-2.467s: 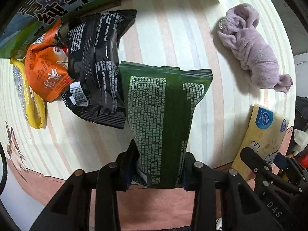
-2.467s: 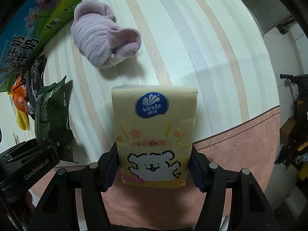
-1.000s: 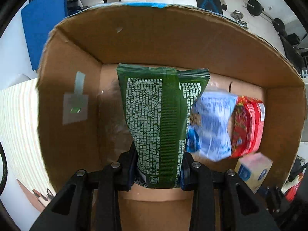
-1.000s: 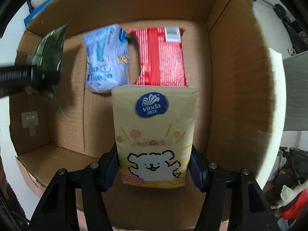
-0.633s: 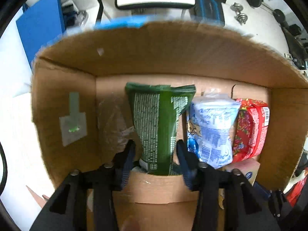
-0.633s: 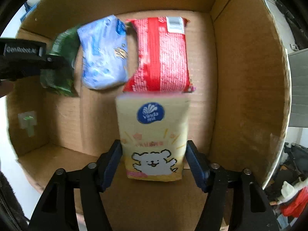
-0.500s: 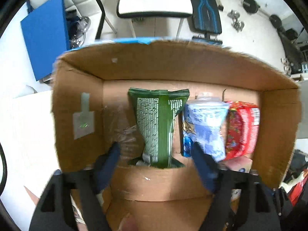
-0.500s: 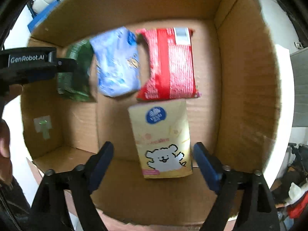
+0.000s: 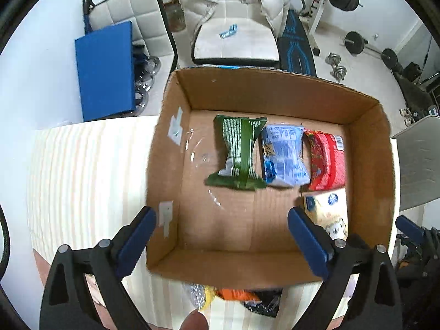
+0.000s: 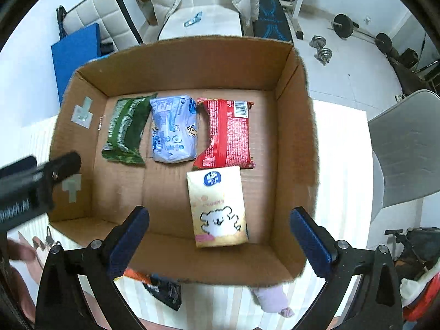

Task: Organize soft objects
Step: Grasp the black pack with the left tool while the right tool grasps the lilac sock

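Both your grippers are empty, jaws spread wide, held above the cardboard box point(image 10: 291, 143).

L gripper point(image 9: 222, 236): blue pads far apart, nothing between them, hanging over the box's near-left part. R gripper point(image 10: 220, 236): same, pads wide apart over the near wall, w/ the tissue pack showing between them but lying on the box floor, not touched by either pad.

Inside the box, far row, left to right: green snack bag point(image 10: 125, 130), light blue pack point(image 10: 174, 129), red pack point(image 10: 228, 134). They lie side by side, edges touching or nearly so. The yellow tissue pack point(image 10: 217, 209) lies just near of the red pack, its far edge touching or just at the red pack's near edge, toward the right wall. Left half of the box floor is bare cardboard.

Outside, on the striped table point(image 9: 82, 170), just near of the box: orange bag point(image 9: 236, 294), black bag point(image 10: 165, 291), and a lilac plush point(image 10: 272, 299) partly hidden by the box's near wall. Your L gripper's body shows blurred at the left edge of the R wrist view.
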The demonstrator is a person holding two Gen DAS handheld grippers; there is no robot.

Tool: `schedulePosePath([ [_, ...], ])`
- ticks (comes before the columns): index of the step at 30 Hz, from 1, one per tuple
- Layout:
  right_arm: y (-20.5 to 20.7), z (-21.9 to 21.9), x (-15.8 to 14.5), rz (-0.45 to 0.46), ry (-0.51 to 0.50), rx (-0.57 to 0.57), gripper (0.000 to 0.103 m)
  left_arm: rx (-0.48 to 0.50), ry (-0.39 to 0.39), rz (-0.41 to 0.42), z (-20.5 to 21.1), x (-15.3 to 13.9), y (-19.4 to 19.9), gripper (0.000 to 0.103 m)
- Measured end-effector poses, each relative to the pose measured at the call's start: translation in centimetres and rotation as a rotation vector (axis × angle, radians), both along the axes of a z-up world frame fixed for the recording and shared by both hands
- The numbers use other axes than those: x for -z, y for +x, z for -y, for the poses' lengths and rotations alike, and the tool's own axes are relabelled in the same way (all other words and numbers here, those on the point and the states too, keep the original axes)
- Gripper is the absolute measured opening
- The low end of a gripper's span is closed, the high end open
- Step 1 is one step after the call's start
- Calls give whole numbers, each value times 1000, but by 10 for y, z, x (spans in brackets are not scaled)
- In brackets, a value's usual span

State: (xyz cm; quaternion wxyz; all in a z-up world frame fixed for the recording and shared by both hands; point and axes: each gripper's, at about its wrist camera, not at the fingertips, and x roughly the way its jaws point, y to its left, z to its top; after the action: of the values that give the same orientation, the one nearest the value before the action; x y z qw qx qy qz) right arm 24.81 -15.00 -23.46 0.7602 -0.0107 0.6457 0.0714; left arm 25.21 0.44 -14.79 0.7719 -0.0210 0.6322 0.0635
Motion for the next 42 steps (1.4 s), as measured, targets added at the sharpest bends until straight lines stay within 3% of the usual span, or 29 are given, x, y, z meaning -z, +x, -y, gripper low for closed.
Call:
schedulePosePath([
  [8,-33,0,-23,52,54,42,103,4,-45,81,-12,-19,-24,98],
  [13,-70,10,-43,109,99,90,103,30,27,81,-12,-20,-60,98],
  [17,-100,29,-36,77,70,123,103,26,2,12,-12,9,-96,98],
  [19,-116,46,-18,24,71,164,103,53,-64,-73,-2,38,-113,97],
  [21,-126,62,2,-24,70,197,103,77,-105,-145,11,66,-123,77],
  [22,-130,69,13,-44,65,211,103,90,-119,-191,20,82,-126,74],
  [25,-135,87,43,-94,39,237,102,78,-170,-249,38,120,-124,73],
  [30,-131,101,82,-142,41,235,101,19,-178,-299,55,165,-105,73],
  [37,-118,90,133,-217,35,168,73,1,-119,-345,75,194,-102,69],
  [39,-119,88,142,-240,28,158,53,19,-75,-325,82,191,-107,57],
  [42,-127,89,147,-259,28,154,47,19,-73,-324,85,187,-119,48],
])
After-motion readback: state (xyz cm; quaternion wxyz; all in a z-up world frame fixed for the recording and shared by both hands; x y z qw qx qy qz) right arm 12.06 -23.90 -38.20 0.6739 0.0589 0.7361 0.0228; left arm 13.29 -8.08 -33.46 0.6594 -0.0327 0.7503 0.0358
